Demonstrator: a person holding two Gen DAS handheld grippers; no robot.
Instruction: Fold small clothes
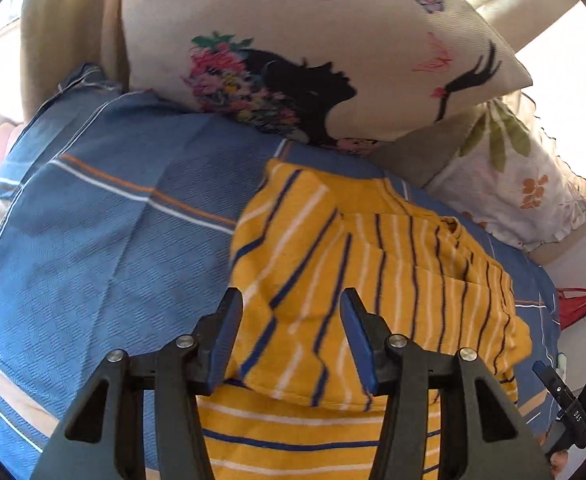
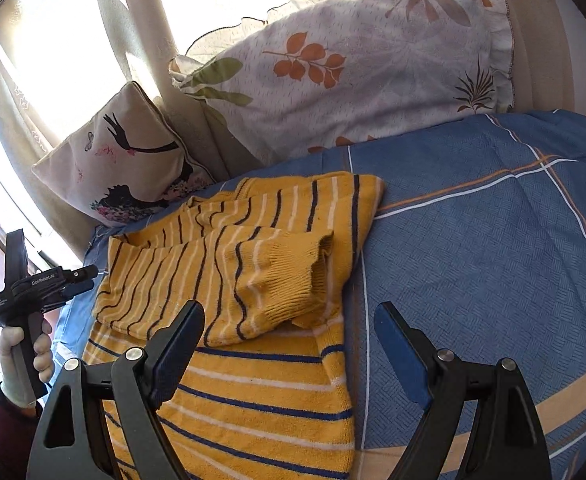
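A yellow knit sweater [image 1: 377, 280] with navy and white stripes lies on the blue bedspread [image 1: 93, 240], both sleeves folded across its body. In the right wrist view the sweater [image 2: 253, 276] fills the middle, one ribbed cuff on top. My left gripper [image 1: 291, 316] is open, with a raised fold of the sweater lying between its jaws, not pinched. It also shows at the left edge of the right wrist view [image 2: 77, 278], held in a hand. My right gripper [image 2: 289, 324] is open and empty, above the sweater's right edge. It shows at the right edge of the left wrist view [image 1: 549, 376].
A cream cushion [image 1: 313, 48] printed with a woman's profile and a floral frilled pillow [image 2: 353, 76] lean at the head of the bed [image 2: 493, 240]. Bright windows and curtains [image 2: 149, 40] are behind them. A red object [image 1: 575, 306] sits beyond the bed's right side.
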